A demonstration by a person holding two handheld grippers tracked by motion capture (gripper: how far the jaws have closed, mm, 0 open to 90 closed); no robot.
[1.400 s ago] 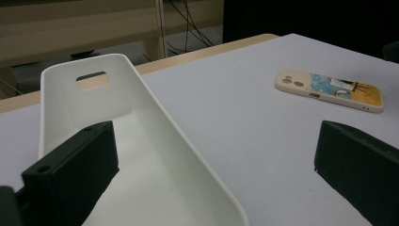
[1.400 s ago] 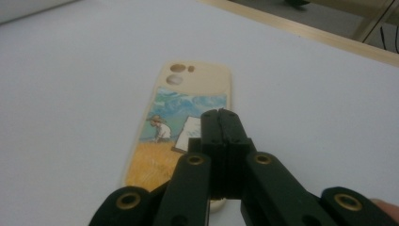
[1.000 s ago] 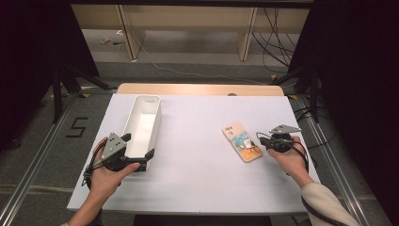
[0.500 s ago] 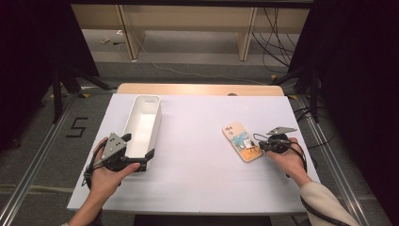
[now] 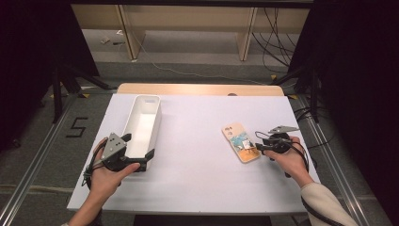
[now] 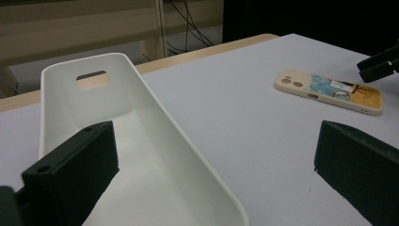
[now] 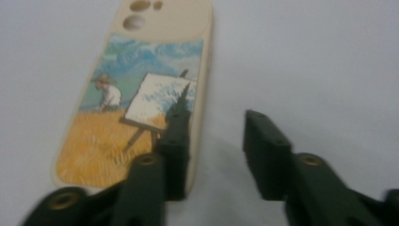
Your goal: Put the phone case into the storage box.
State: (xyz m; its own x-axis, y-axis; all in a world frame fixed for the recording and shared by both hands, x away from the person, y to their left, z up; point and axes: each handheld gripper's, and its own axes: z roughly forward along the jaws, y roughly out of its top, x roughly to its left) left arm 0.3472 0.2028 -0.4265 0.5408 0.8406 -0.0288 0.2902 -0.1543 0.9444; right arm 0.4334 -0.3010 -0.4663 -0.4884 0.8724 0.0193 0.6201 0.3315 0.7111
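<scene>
Cream phone case (image 5: 241, 142) with a painted back, lying flat on the white tabletop (image 5: 197, 179), right of centre in the high view. Long axis running from upper left to lower right of that frame, camera cutouts at the upper-left end.

Right gripper (image 5: 261, 147) at the case's lower-right end, far nearer than the left. In the right gripper view, right gripper (image 7: 214, 141) straddling the case's right long edge near the bottom end: left jaw over the printed face (image 7: 141, 99), right jaw over bare tabletop just beside the edge. Jaws narrowly parted, nothing between them yet. Contact with the case hard to call from here; looks hovering or barely touching.

Key relation for a pinch, as a judgement: the thin edge lies between the jaws, long axis roughly along the jaw direction, so closing would catch the edge only if the jaws drop lower.

Left gripper (image 5: 126, 153) at lower left of the high view, at the near end of the white tray (image 5: 143, 123), well apart from the case. In the left gripper view, jaws wide, one over the tray's inside (image 6: 141, 155), the other over bare tabletop, tray wall between them, gripping nothing.

Case look: cream rim, blue sky, figure in a hat, easel, orange field at the bottom end. Thin, flat, likely slippery on this surface.
</scene>
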